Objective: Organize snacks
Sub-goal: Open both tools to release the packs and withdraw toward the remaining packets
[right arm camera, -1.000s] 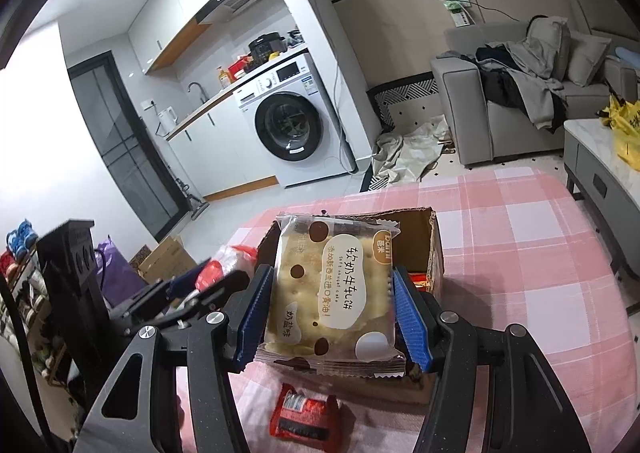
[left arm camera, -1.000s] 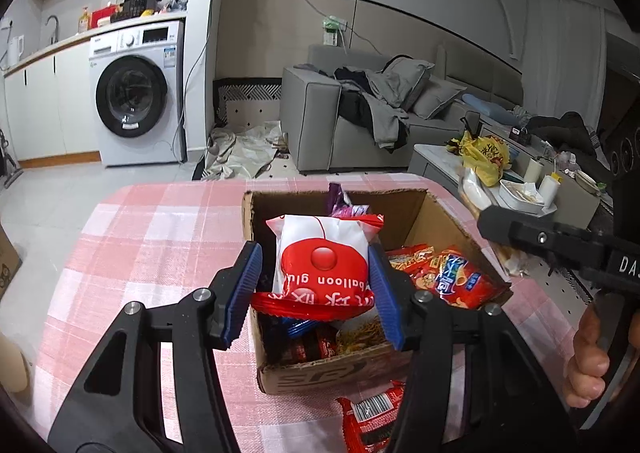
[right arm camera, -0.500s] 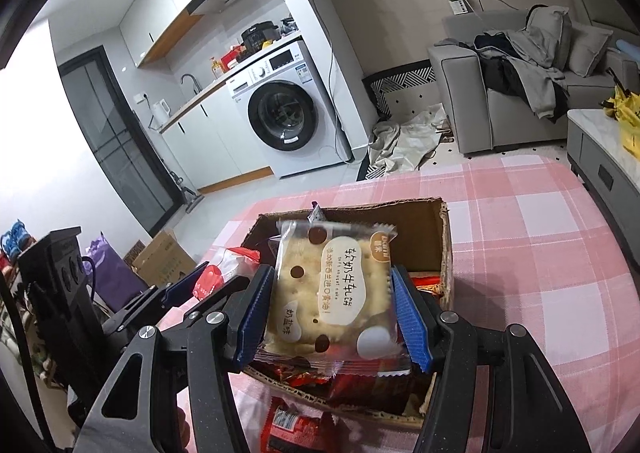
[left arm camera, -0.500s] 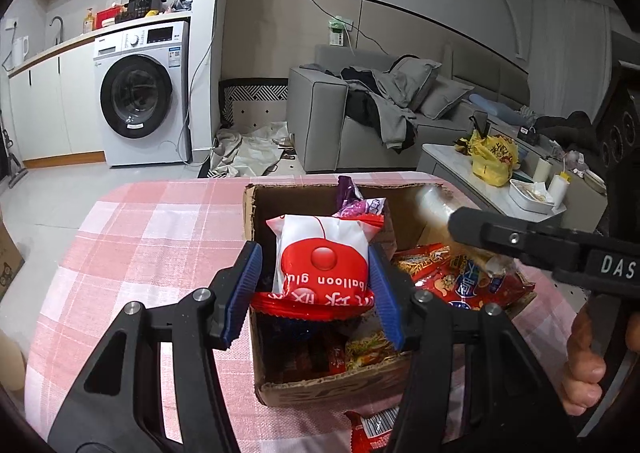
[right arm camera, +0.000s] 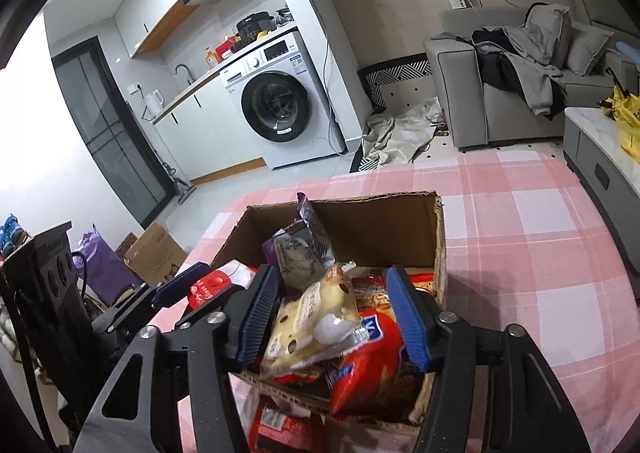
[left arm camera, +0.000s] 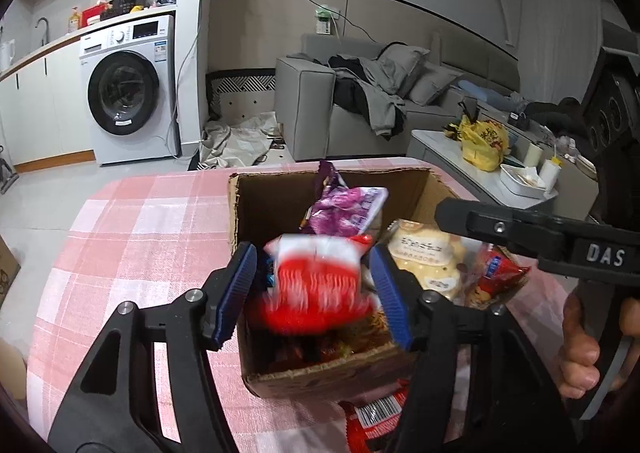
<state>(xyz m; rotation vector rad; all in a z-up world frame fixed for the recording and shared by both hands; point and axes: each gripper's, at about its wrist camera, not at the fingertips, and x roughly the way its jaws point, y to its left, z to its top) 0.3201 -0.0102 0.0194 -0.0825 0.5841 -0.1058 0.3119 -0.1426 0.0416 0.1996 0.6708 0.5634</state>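
Note:
A cardboard box (left arm camera: 256, 209) of snacks stands on the pink checked table; it also shows in the right wrist view (right arm camera: 404, 221). My left gripper (left arm camera: 316, 285) is open over the box, and the red-and-white snack bag (left arm camera: 320, 285) is blurred, dropping between its jaws. My right gripper (right arm camera: 336, 317) is open over the box; the cream spotted cake packet (right arm camera: 316, 321) lies tilted in the box, loose between its jaws. The packet also shows in the left wrist view (left arm camera: 424, 257). A purple bag (left arm camera: 344, 209) stands upright in the box.
A red wrapped snack (left arm camera: 376, 417) lies on the table just in front of the box; it also shows in the right wrist view (right arm camera: 276, 429). A red-and-blue chip bag (right arm camera: 372, 369) fills the box's right side. A sofa and a washing machine stand beyond the table.
Both grippers moved over the box and opened. The cake packet dropped from the right gripper into the box. The red-and-white bag is falling out of the left gripper.

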